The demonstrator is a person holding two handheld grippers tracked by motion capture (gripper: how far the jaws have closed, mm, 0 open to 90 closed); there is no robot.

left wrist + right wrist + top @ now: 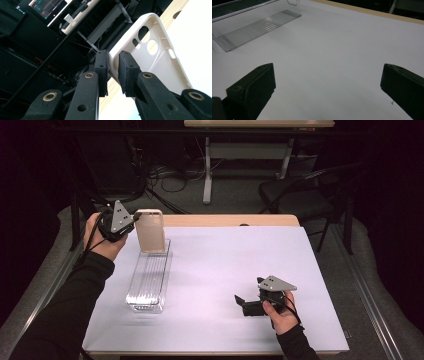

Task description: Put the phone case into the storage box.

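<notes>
A cream phone case (150, 230) stands upright over the far end of a clear plastic tray (148, 279) at the table's left. My left gripper (134, 221) is shut on the case's side edge. In the left gripper view the two black pads pinch the rim of the phone case (155, 60), whose inside and camera holes face me. My right gripper (244, 303) rests low on the white table cover at the near right, open. In the right gripper view its fingertips (254, 87) stand wide apart with nothing between them, and the clear tray (257, 27) lies at the upper left.
A white cover (225, 270) spans the table, with a strip of wooden tabletop (230, 220) showing at the far edge. Beyond the table stand a dark chair (300, 195) at right and a desk frame (245, 155) with cables on the floor.
</notes>
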